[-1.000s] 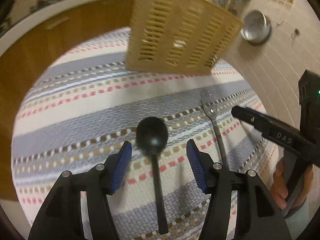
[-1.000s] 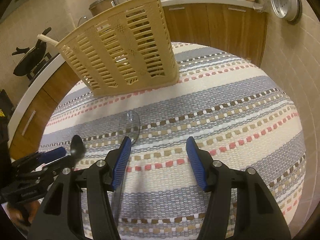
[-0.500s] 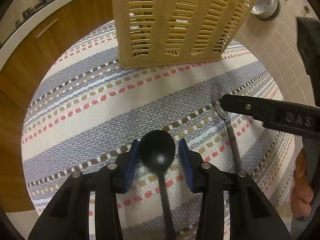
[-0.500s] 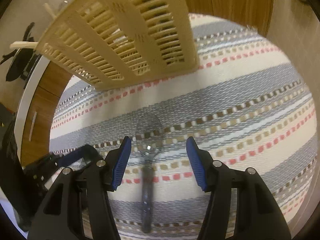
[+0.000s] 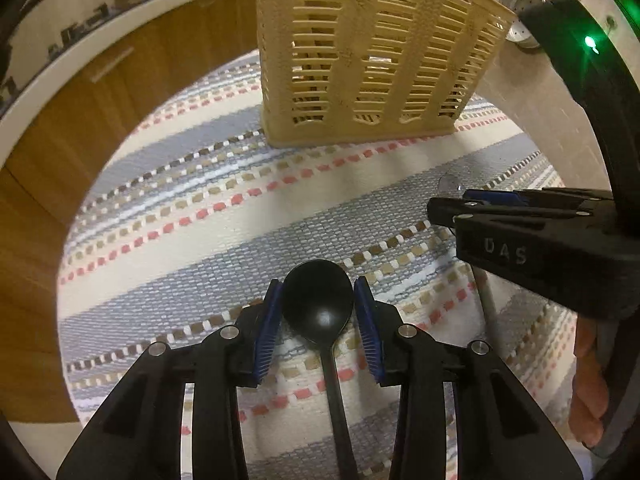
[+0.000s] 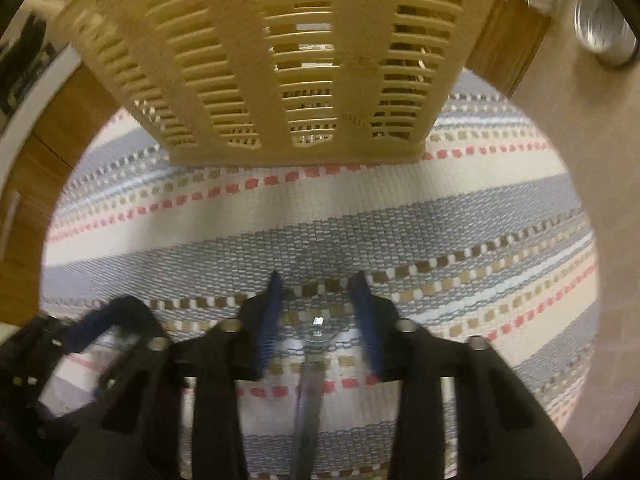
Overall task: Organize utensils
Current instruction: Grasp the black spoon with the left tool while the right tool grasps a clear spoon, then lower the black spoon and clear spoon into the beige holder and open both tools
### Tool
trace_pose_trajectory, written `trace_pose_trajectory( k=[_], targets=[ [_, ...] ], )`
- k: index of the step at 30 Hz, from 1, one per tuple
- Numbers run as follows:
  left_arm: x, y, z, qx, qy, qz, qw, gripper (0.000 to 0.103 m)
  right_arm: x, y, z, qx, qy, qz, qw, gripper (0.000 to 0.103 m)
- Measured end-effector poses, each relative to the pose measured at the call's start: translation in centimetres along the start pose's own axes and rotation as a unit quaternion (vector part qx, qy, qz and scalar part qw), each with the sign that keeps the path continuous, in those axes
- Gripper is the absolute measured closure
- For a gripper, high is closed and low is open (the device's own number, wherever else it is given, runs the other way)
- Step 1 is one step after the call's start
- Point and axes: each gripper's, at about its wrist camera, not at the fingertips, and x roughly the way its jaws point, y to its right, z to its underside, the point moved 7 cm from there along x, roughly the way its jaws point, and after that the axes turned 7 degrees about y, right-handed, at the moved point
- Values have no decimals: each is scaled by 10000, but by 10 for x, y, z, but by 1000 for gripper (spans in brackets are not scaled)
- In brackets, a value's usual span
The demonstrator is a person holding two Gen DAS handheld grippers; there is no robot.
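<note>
A black spoon (image 5: pixel 318 306) lies on the striped mat; my left gripper (image 5: pixel 318 300) is shut on its bowl, blue pads touching both sides. A clear plastic spoon (image 6: pixel 314 334) lies between the pads of my right gripper (image 6: pixel 318 286), whose jaws have narrowed around its bowl; the view is blurred and contact is unclear. In the left wrist view the right gripper (image 5: pixel 472 204) comes in from the right over the clear spoon (image 5: pixel 450 184). A beige slotted basket (image 5: pixel 372 60) stands upright at the far side of the mat, also in the right wrist view (image 6: pixel 304 64).
The striped woven mat (image 5: pixel 200 216) covers the round table. Wooden cabinets (image 5: pixel 80 120) and a white counter lie behind on the left. A tiled wall (image 6: pixel 592 160) is on the right, with a metal strainer (image 5: pixel 524 28) hanging there.
My left gripper closed onto the black spoon's bowl and moved toward the basket. My right gripper moved over the clear spoon and its jaws narrowed around it.
</note>
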Motion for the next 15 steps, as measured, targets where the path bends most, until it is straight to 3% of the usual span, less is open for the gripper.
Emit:
trace_pose_trajectory(
  k=[6, 15],
  targets=[
    [-11, 4, -1, -137, 217, 85, 9996, 69, -8, 5, 4, 114, 85, -177, 9997, 73],
    [-69, -7, -21, -551, 1155, 389, 9910, 69, -80, 39, 17, 313, 920, -964, 9906, 73]
  ],
)
